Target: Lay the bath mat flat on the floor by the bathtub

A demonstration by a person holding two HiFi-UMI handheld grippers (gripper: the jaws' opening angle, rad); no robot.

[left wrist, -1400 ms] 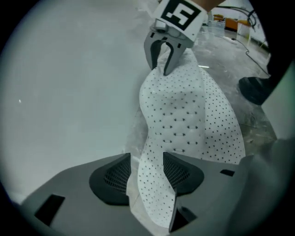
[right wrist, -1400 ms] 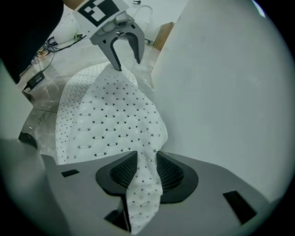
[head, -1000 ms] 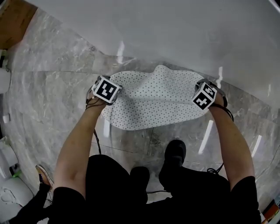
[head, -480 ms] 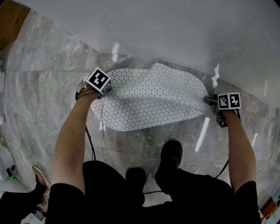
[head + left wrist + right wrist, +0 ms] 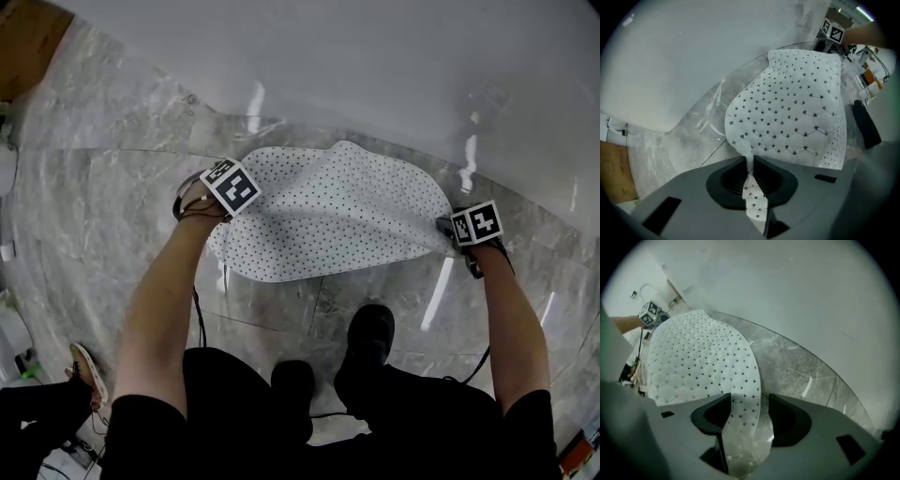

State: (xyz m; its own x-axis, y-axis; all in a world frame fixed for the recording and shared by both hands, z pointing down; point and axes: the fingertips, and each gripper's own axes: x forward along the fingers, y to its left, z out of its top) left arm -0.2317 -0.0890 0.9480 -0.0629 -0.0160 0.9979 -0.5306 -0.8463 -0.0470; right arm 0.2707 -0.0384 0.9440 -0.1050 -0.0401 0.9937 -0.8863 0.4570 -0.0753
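White star-dotted fabric bath mat (image 5: 328, 220) lies on grey marble floor (image 5: 103, 216) by the white bathtub (image 5: 375, 75), mostly spread (middle humped). Left gripper (image 5: 751, 171) just closed, pinching mat's end. Right gripper (image 5: 747, 416) is wide, narrowing slightly, mat loose btwn jaws. Remaining: flatten, release.

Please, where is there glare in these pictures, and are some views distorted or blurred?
Head view: bright streaks of glare lie on the polished floor beside the bath mat, and the bathtub wall is nearly washed out. Left gripper view: strong fisheye bend, dark corners, blurred right edge. Right gripper view: the same round frame, with a soft grey-green blur at the left edge.
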